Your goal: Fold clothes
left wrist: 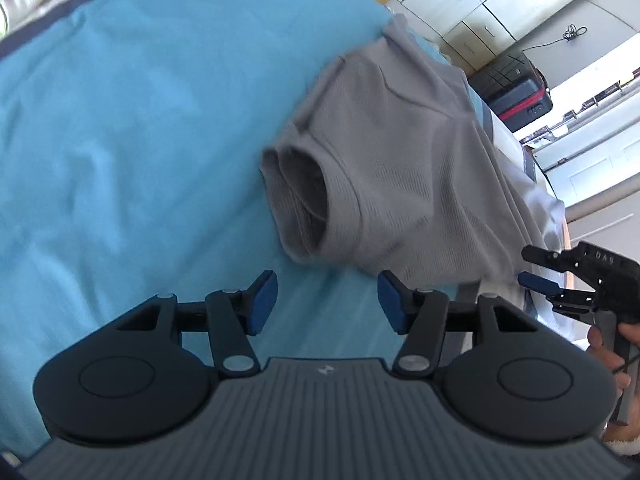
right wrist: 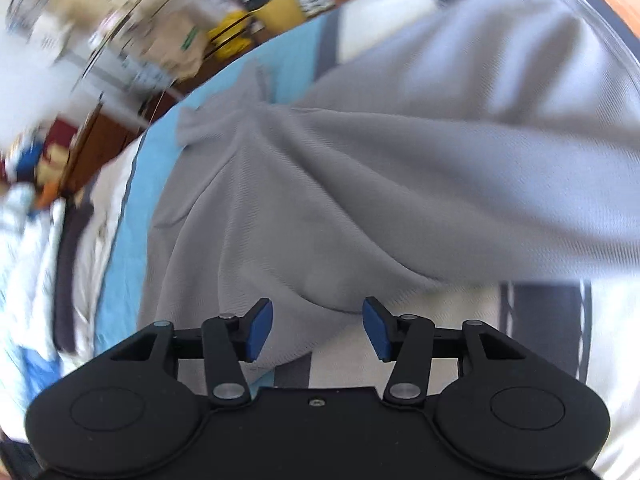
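Half the right-wrist view is smearing with blur, and the grey shirt (right wrist: pixel 320 184) is running off its right edge. The shirt is lying crumpled on the blue bed sheet (left wrist: pixel 120 140), collar towards me. My left tongs (left wrist: pixel 327 304) are hanging spread, pinching nothing. My right tongs (right wrist: pixel 318 328) are gaping too, empty above the hem.

Both grippers open, nothing between the pads

The left gripper (left wrist: pixel 327 300) points downward with its blue pads (left wrist: pixel 265 304) spread apart and bare. The right gripper (right wrist: pixel 318 328) is likewise parted and holds nothing; in the left wrist view a hand (left wrist: pixel 612 354) grips its handle at the right edge.
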The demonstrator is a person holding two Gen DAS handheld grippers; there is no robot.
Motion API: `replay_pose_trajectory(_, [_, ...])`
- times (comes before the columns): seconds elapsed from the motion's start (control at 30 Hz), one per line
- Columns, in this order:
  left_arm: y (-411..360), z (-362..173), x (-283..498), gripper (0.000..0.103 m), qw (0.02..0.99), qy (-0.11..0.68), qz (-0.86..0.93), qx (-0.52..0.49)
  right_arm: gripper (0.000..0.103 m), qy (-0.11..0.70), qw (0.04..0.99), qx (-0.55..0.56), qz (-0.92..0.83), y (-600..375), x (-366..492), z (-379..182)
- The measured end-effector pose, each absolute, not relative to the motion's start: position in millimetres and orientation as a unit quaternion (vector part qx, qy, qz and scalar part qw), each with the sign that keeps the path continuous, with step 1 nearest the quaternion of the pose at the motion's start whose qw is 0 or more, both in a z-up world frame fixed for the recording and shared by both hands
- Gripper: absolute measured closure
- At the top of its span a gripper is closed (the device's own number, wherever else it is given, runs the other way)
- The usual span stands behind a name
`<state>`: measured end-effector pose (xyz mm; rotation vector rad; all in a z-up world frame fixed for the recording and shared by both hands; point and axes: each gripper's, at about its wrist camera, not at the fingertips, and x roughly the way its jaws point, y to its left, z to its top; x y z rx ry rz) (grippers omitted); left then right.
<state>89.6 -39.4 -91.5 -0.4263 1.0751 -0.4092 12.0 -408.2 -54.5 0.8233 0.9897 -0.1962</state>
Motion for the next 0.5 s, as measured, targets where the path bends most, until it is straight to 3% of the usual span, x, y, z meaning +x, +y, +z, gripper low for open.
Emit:
replay_pose_trajectory(0.07, [-46,-92,83,0.043,0.842,0.466,-0.178,-0.205,0.047,0.459,0.795,0.381,-0.104,-410,8,-55])
replay_pose_trajectory(0.13, [-61,-96,78,0.041,0.882,0.421,-0.155,-0.145,0.046,0.458,0.796,0.38,-0.109,-411,5,-53])
replay_pose_trajectory(0.17, [-70,-99,76,0.05,0.896,0.403,-0.155,-0.107,0.043,0.457,0.796,0.382,-0.11,-412,3,-53])
replay_pose_trajectory(0.2, [-79,-102,75,0.069,0.908,0.384,-0.155,-0.07,0.04,0.458,0.793,0.386,-0.11,-413,3,-56])
replay_pose_trajectory(0.23, [-87,-105,73,0.098,0.912,0.377,-0.159,-0.032,0.038,0.461,0.788,0.393,-0.112,-415,3,-60])
replay_pose_trajectory(0.43, [-84,-56,44,0.099,0.957,0.252,-0.131,0.06,0.037,0.461,0.766,0.403,-0.197,-445,11,-78])
replay_pose_trajectory(0.5, [-82,-57,44,0.099,0.952,0.273,-0.127,0.048,0.037,0.45,0.766,0.411,-0.205,-449,11,-73])
